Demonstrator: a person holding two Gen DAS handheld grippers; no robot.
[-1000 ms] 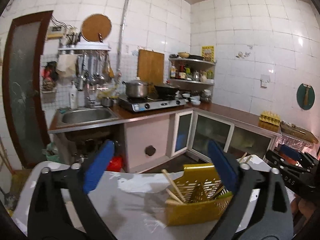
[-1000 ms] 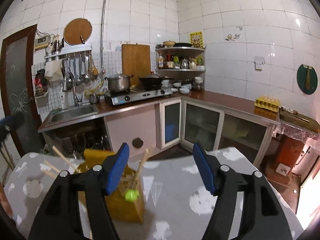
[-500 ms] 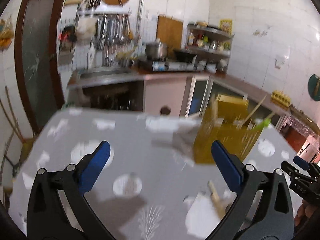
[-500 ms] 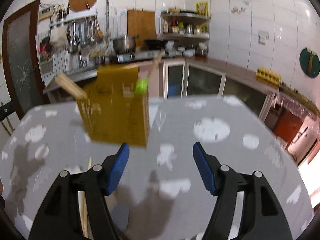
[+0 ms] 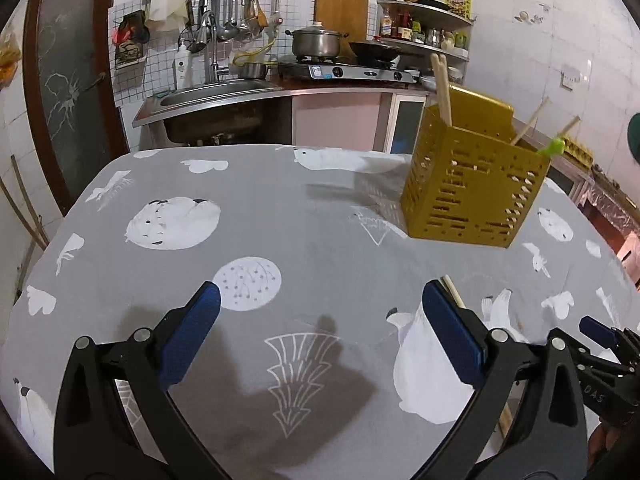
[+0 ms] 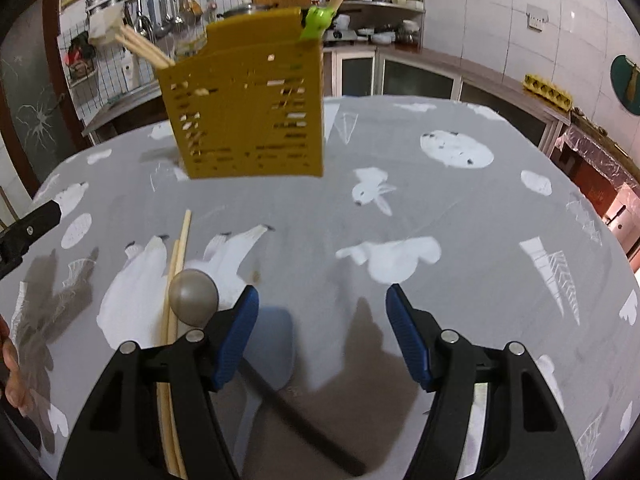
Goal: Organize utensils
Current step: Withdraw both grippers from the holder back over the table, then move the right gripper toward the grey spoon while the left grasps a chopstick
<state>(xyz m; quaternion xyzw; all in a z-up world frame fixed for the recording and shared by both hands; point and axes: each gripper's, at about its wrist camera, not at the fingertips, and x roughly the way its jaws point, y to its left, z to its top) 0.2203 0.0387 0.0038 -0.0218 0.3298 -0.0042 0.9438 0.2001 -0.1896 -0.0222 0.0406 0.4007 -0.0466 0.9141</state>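
Observation:
A yellow slotted utensil holder (image 5: pixel 472 190) stands on the grey patterned tablecloth (image 5: pixel 248 224) and holds wooden chopsticks and a green-tipped utensil; it also shows in the right wrist view (image 6: pixel 248 108). Two loose wooden chopsticks (image 6: pixel 176 276) and a grey ladle (image 6: pixel 193 298) with a dark handle lie on the cloth just left of my right gripper (image 6: pixel 322 316), which is open and empty. My left gripper (image 5: pixel 320 336) is open and empty above the cloth. One chopstick end (image 5: pixel 451 291) shows by its right finger.
Behind the table is a kitchen counter with a sink (image 5: pixel 216 94), a stove with a pot (image 5: pixel 316 42) and shelves (image 5: pixel 424 32). The right gripper shows at the right edge of the left wrist view (image 5: pixel 600 352).
Both grippers have tilted down and dropped towards the table. The holder now sits farther ahead, and the loose chopsticks and ladle have come into the right wrist view.

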